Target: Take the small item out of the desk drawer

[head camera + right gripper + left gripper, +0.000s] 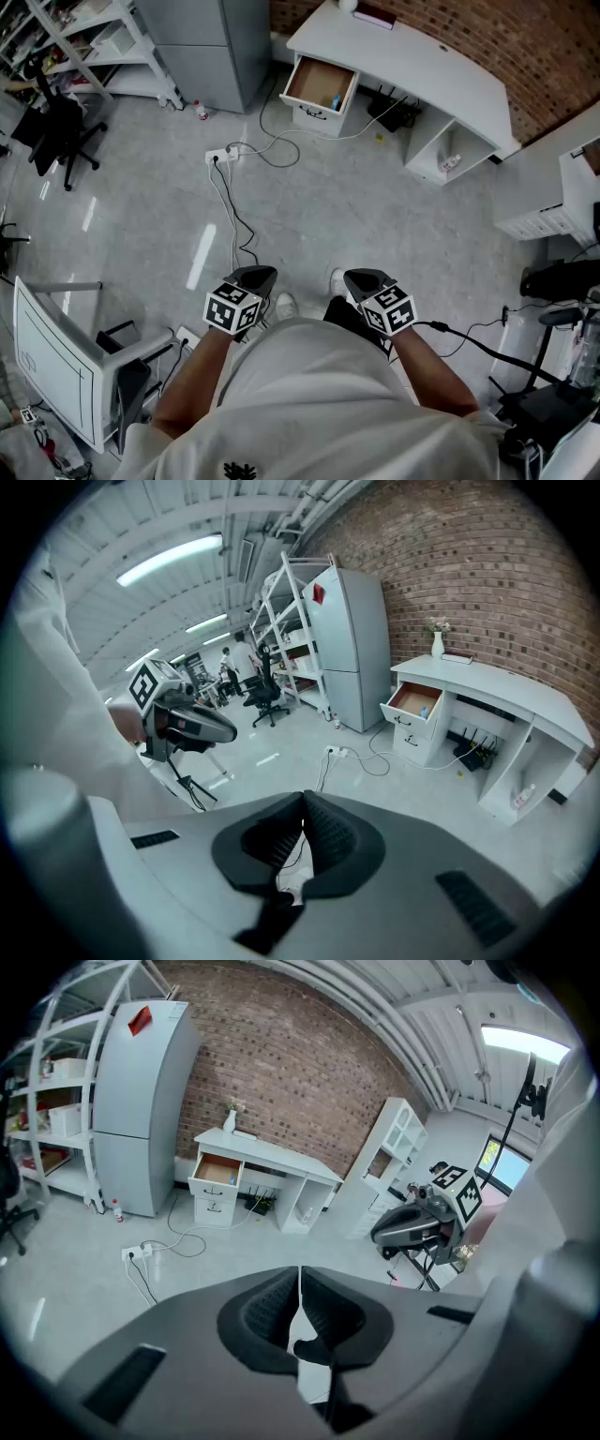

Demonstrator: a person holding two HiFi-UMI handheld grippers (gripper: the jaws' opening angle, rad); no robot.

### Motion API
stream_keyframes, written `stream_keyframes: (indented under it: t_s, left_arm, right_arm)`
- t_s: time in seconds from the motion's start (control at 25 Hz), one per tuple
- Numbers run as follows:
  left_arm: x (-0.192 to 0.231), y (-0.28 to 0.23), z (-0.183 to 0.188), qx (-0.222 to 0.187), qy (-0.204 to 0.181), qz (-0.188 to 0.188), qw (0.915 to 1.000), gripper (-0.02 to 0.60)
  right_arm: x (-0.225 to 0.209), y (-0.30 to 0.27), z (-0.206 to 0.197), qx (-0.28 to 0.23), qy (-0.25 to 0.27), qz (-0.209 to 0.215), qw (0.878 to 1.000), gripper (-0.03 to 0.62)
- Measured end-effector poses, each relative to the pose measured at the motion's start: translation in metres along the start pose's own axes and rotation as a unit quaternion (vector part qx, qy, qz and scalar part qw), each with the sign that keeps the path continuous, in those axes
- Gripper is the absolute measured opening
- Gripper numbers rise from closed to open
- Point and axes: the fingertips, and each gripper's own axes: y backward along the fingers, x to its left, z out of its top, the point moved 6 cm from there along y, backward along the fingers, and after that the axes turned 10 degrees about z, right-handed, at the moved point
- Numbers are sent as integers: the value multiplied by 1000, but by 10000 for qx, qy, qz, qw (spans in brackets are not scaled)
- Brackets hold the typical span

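Far across the floor, the open brown-bottomed drawer (320, 87) of the white surface (422, 66) holds a small blue item (336, 100) (approach first); left gripper (257, 277) and right gripper (362, 278) fingers sit closed, empty.

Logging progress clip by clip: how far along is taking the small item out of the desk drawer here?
Done: the desk drawer stands open, with a small blue item inside. In hand: nothing; the left gripper and right gripper are shut and empty, far across the floor from the drawer. Left: approach, grasp the item, lift it out.
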Motion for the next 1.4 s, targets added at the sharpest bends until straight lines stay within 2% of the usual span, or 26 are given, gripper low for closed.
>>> stream_keyframes:
  t_s: [0.16,0.28,0.44,0.56,0.88,0.96,1.0,1.24,1.4]
  left_arm:
    - [18,-7,-4,92,-285,-21,9995,28]
    - [15,-18,0,105,-407,-150,9990,28]
    - [2,-44,26,78,-521,-363,9980,28]
    - [-1,-63,49,62,-665,-384,9970,28]
    - [-2,-129,136,165,-779,-87,9968,29]
    - [-2,-149,161,180,-752,-18,9970,29]
    - [-2,-160,173,182,-725,2,9972,29]
    - [-13,-229,234,218,-786,44,9967,29]
    - [-17,-262,263,240,-815,60,9964,29]
  right_arm:
    - [10,-12,-7,-17,-97,-84,9999,29]
    - [9,-7,-10,-14,-84,-199,9998,29]
    - [-15,5,-5,-62,-213,-317,9993,29]
    - [-38,5,3,-110,-205,-269,9994,29]
    - [-149,15,64,-234,264,-283,9990,43]
    - [-178,18,76,-217,275,-252,9991,111]
    - [-193,20,81,-208,289,-244,9991,117]
    - [-274,38,97,-193,233,-170,9994,117]
    - [-308,45,97,-118,77,-123,9998,100]
